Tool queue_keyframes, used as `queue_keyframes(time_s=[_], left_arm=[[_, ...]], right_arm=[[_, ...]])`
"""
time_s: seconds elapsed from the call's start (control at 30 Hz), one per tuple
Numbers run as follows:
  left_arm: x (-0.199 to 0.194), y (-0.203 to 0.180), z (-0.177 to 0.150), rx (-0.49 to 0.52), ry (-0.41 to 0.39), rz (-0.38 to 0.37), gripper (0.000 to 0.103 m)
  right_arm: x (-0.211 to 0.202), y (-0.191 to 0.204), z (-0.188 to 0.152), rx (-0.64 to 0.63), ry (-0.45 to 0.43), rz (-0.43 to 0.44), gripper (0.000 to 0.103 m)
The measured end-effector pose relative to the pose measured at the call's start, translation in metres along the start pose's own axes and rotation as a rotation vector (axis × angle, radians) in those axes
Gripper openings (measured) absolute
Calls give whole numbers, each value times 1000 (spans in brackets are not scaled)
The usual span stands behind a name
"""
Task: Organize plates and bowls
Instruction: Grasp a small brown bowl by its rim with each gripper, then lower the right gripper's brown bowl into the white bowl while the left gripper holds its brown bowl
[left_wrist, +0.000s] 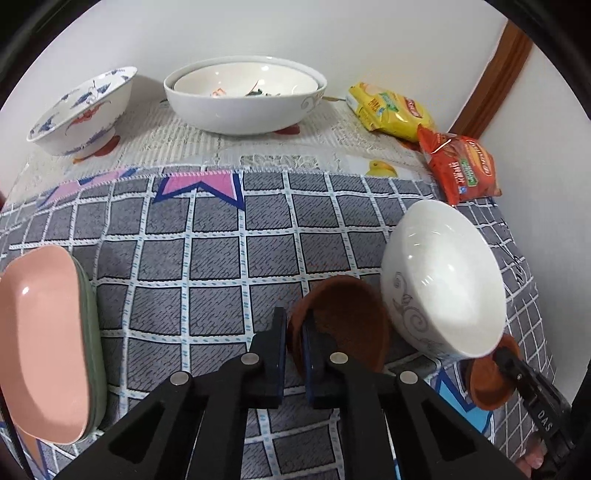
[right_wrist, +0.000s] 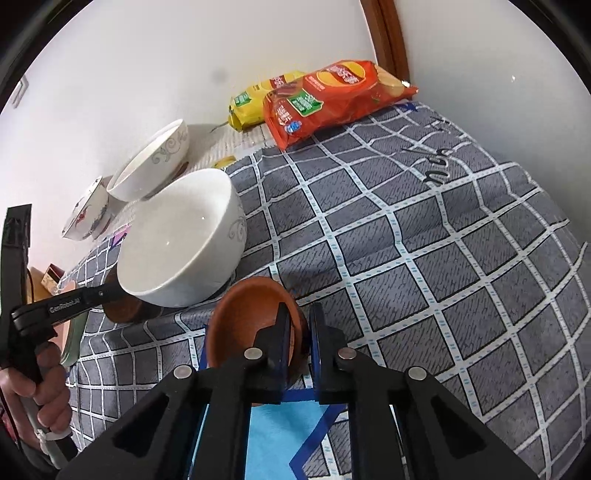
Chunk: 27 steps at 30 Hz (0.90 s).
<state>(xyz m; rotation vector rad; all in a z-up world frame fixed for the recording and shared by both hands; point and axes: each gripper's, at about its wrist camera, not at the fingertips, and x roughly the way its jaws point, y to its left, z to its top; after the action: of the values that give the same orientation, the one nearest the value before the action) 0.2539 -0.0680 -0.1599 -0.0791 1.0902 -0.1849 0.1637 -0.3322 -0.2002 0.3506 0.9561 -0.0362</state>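
Observation:
My left gripper (left_wrist: 294, 328) is shut on the rim of a small brown bowl (left_wrist: 343, 325) resting on the checked cloth. My right gripper (right_wrist: 300, 325) is shut on the rim of a second small brown bowl (right_wrist: 243, 317), which also shows in the left wrist view (left_wrist: 487, 384). A white bowl with grey scrolls (left_wrist: 443, 277) stands between the two brown bowls; it also shows in the right wrist view (right_wrist: 177, 243). The left gripper's body (right_wrist: 74, 299) reaches under its rim.
A large white bowl with a smaller one nested inside (left_wrist: 245, 96) and a blue-and-red patterned bowl (left_wrist: 81, 110) stand at the back by the wall. Pink and green dishes (left_wrist: 48, 376) are stacked at the left. Yellow (left_wrist: 391, 107) and orange (left_wrist: 458, 166) snack bags lie back right.

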Motion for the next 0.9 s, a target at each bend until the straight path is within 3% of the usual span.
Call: queue_keyframes(time_s=[0.27,0.6,0.9], left_arm=[[-26,9,3,4,-40,-16,8],[-65,3,34,77,-136,-2,8],[-59,3,58,107,-183,48,8]], right_arm=[[-25,7,5,12,-41,-23,10],[-60,25,34,-7,-141,-42,10],[-54,53,55,-43,-156,-40,10]])
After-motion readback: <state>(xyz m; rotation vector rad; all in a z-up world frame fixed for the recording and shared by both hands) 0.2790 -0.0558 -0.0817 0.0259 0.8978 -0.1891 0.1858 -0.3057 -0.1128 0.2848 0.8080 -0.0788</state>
